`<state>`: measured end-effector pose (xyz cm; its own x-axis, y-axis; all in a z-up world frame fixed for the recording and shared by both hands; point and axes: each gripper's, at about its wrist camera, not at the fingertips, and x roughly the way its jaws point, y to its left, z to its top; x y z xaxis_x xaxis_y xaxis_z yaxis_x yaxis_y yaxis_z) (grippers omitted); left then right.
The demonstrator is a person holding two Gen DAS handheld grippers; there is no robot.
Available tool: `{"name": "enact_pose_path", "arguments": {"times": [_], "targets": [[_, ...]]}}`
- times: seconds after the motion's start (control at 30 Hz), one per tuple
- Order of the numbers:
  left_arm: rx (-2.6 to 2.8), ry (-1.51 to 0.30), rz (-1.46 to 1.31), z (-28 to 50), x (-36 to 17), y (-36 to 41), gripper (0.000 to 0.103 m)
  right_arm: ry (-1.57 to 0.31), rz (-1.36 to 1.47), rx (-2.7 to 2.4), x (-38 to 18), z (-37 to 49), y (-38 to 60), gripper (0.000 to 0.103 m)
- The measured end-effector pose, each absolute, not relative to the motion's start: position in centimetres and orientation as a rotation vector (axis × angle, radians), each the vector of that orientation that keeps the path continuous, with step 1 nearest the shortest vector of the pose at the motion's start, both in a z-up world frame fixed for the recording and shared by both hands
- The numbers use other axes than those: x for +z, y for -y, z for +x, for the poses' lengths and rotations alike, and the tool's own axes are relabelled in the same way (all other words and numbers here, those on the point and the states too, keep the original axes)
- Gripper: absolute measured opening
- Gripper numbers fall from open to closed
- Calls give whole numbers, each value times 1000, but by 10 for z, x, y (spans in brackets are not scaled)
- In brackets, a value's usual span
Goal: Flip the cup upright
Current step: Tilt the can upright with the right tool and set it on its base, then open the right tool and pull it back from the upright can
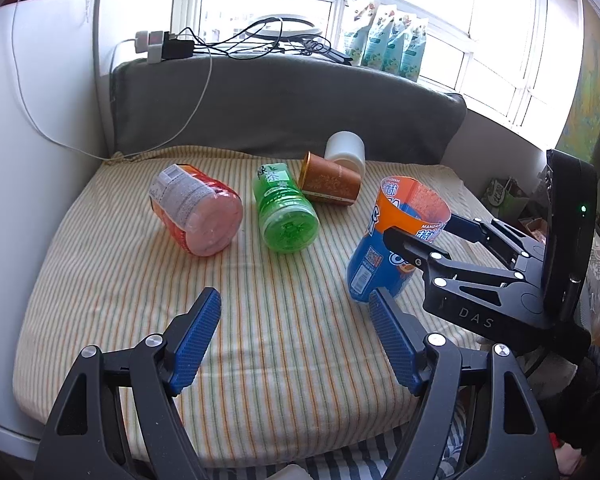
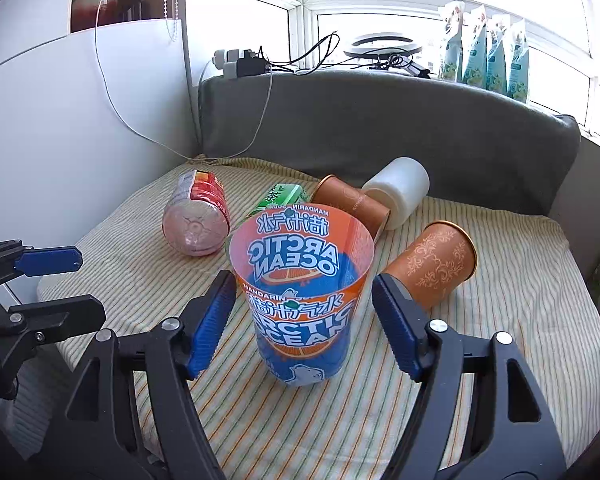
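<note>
1. The Arctic Ocean cup (image 2: 302, 300) stands mouth-up on the near striped cushion (image 2: 500, 360).
2. The right gripper (image 2: 304, 320) straddles it, jaws spread, not touching.
3. The left gripper (image 1: 296, 332) is spread, empty.
4. Risk: a withdrawing finger clips the thin wall and topples it.

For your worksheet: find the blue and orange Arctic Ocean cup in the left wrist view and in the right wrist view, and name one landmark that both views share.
Left wrist: the Arctic Ocean cup stands right of centre, at the right gripper.
Right wrist: centre foreground, between the open fingers.
Shared landmark: the white cup lying by the grey backrest.
</note>
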<state>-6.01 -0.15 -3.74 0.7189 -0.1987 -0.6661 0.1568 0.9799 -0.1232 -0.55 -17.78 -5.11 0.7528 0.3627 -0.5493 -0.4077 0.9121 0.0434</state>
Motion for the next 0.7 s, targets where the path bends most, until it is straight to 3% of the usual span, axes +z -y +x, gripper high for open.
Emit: {"name": "enact_pose_path", "arguments": {"times": [0.33,0.4,0.57,0.7], "targets": [[-186,-706,-41,-68,-30,5,77,-588,-57,442,-43,-22,187,75],[-178,-680,-35,-71,-26,7,77,-583,-39,442,-40,-30,194,84],[-125,-578,3,-80,-17,12,77,-537,-2,384,-25,-56,213,85],[-108,-524,16,-86,-12,15,77,-502,-2,257,-13,-68,224,103]]}}
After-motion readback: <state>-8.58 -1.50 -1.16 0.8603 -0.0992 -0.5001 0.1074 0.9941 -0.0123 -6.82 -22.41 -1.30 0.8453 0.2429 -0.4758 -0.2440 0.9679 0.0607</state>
